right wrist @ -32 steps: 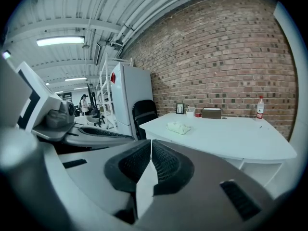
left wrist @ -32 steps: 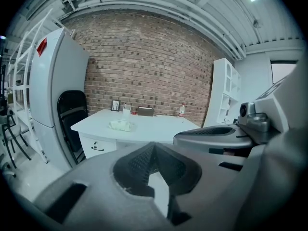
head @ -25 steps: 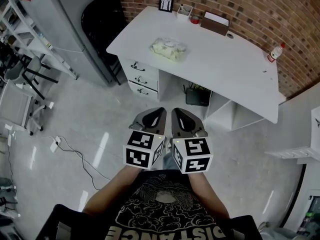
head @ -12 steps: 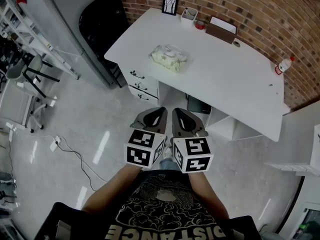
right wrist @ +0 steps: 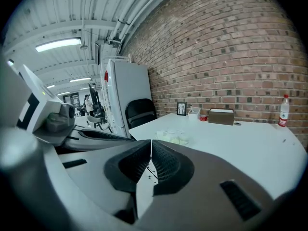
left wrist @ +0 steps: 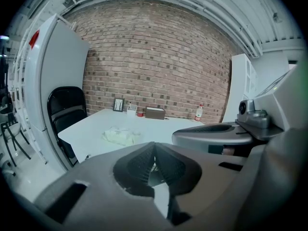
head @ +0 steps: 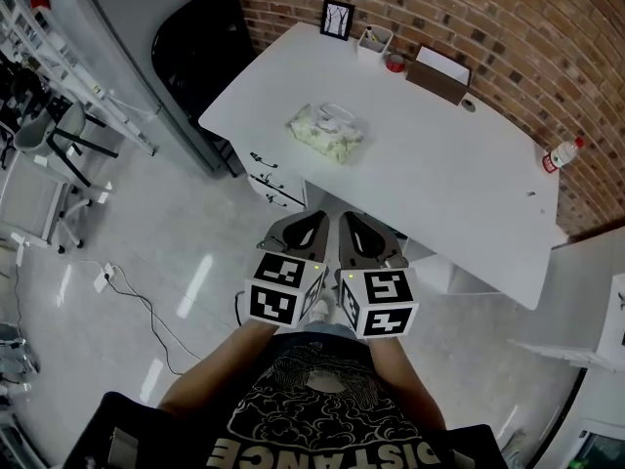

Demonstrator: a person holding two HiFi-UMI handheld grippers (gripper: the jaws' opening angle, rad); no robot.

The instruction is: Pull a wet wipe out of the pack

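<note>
The wet wipe pack (head: 325, 130), pale yellow-green with a white lid, lies on the white table (head: 439, 174) near its left end. It also shows as the pack (left wrist: 121, 135) in the left gripper view and the pack (right wrist: 173, 137) in the right gripper view, well ahead of both jaws. My left gripper (head: 303, 228) and right gripper (head: 359, 231) are held side by side in front of my body, short of the table's near edge. Both are shut and hold nothing. In their own views, the left gripper (left wrist: 154, 143) and right gripper (right wrist: 151, 141) have their jaws pressed together.
A black chair (head: 200, 42) stands at the table's left end beside a grey cabinet (head: 127, 27). A picture frame (head: 338, 18), white holder (head: 375, 39), brown box (head: 439, 74) and bottle (head: 560, 154) line the brick wall side. Drawers (head: 273, 179) sit under the table. A cable (head: 146, 301) crosses the floor.
The table and pack have drawn nearer and lower in the head view as I step forward. Both grippers stay shut and side by side.
</note>
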